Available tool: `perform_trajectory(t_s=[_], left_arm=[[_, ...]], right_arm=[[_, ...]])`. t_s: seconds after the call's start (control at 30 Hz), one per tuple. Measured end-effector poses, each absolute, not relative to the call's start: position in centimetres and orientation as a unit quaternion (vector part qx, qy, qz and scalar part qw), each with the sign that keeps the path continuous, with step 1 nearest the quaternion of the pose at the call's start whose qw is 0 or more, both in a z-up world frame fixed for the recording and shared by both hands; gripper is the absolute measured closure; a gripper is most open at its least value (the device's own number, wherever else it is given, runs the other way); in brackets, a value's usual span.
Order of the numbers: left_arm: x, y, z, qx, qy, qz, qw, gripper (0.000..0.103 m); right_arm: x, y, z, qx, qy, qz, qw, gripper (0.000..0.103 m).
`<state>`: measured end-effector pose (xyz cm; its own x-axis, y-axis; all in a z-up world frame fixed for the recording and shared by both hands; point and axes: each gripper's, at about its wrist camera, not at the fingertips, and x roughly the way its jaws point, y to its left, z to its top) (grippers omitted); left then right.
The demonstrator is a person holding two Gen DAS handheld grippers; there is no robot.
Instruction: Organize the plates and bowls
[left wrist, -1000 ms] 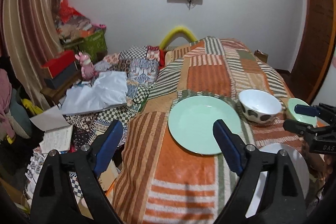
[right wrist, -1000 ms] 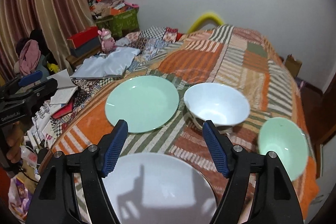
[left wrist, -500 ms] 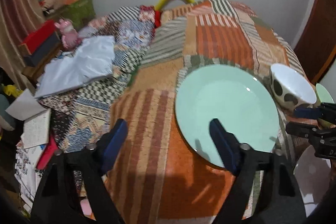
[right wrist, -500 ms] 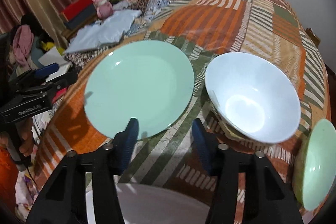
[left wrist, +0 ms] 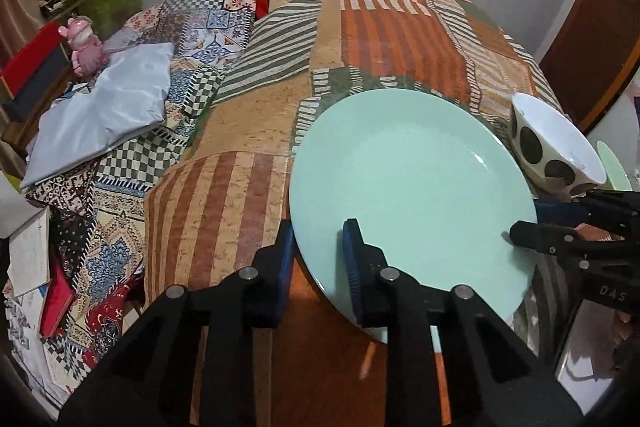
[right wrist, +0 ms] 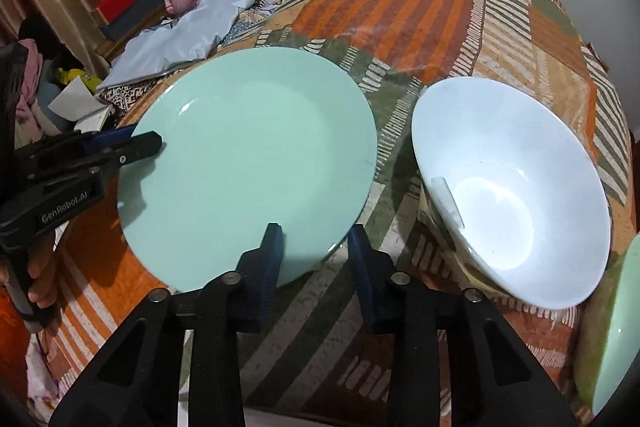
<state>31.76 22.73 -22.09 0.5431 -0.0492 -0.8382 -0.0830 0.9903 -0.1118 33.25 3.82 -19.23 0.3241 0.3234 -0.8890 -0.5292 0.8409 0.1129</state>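
Observation:
A mint green plate (left wrist: 412,183) lies on the patchwork bedspread (left wrist: 392,27); it also shows in the right wrist view (right wrist: 248,155). My left gripper (left wrist: 318,243) straddles the plate's near-left rim, jaws partly closed with a gap. My right gripper (right wrist: 316,247) straddles the plate's near-right rim, jaws also narrowed but apart. A white bowl with dark spots (left wrist: 556,147) stands right of the plate, its white inside visible in the right wrist view (right wrist: 516,187). A mint green bowl (right wrist: 616,327) sits at the far right.
A white plate (left wrist: 580,347) lies near the bed's front right corner. Left of the bed are a grey cloth (left wrist: 96,115), a pink toy (left wrist: 82,43), boxes and papers. A wooden door (left wrist: 592,27) stands at right.
Both grippers have moved forward and down to the green plate's rim, one on each side, and their jaws have narrowed around the rim.

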Motion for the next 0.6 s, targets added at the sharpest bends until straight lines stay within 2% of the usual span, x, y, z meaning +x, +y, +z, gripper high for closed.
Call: perform_trajectory(t_s=[0.2,0.6], left_arm=[[30.7,22.9,-21.7,-0.07,0.478,0.009,0.876,0.079],[23.0,23.0,-20.7,-0.079,0.491,0.012,0.867,0.079]], right_arm=[[33.1,4.0,-19.1,-0.101,0.525,0.273,0.8,0.075],[30.6,5.7,-19.4,-0.153,0.532,0.328,0.765,0.075]])
